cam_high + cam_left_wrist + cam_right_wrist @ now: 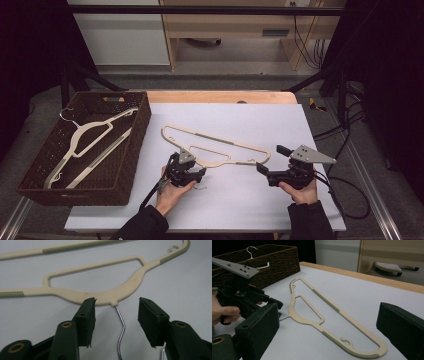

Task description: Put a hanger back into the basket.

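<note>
One cream hanger lies flat on your white table, right of the brown basket. Your left gripper straddles its wire hook, jaws parted and not touching. Your right gripper waits released beside the hanger's end.

**A lab-style recording bench**

A white sheet covers a wooden table inside a black metal frame. Loose cables trail over the grey floor, with plain cabinets behind: a test workspace rather than a home.
</note>
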### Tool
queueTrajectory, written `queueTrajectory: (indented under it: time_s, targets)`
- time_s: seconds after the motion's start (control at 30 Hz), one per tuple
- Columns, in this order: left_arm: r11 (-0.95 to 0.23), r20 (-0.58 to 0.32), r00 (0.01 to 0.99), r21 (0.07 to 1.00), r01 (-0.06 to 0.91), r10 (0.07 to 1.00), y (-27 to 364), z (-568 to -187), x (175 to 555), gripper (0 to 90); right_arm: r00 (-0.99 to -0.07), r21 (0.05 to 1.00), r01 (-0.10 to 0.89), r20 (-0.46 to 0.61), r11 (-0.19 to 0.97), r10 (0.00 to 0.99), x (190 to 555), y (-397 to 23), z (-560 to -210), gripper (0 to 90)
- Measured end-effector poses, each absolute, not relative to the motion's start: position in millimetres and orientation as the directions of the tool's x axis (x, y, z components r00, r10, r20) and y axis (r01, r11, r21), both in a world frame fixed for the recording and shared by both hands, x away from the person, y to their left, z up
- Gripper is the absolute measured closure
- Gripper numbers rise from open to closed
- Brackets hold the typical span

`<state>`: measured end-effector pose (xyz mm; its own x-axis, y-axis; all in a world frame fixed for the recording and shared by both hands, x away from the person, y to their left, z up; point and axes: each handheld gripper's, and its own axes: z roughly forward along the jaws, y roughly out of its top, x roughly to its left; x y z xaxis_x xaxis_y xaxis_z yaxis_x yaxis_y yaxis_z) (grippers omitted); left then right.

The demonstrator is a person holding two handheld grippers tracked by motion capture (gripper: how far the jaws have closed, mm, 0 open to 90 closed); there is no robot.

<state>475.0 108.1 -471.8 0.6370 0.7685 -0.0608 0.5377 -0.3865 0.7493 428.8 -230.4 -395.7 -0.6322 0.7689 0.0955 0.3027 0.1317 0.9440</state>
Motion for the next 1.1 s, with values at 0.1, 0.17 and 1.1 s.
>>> queueTrajectory:
  time_s: [0.1, 0.17, 1.1]
  targets:
    - [-0.410, -0.051, 0.644, 0.731, 0.545, 0.764, 105.2, -476.1, 475.6, 56.1, -0.633, 0.943, 0.302, 0.092, 0.136, 0.769, 429.6, -230.0, -396.4, 4.9]
    - [-0.404, -0.056, 0.640, 0.732, 0.548, 0.767, 103.0, -478.4, 475.4, 60.6, -0.635, 0.943, 0.302, 0.089, 0.141, 0.767, 429.7, -230.0, -396.6, 4.9]
    - [-0.392, -0.093, 0.611, 0.689, 0.609, 0.786, 107.3, -474.8, 470.6, 88.1, -0.639, 0.939, 0.315, 0.099, 0.141, 0.763, 430.4, -226.8, -398.1, 5.0]
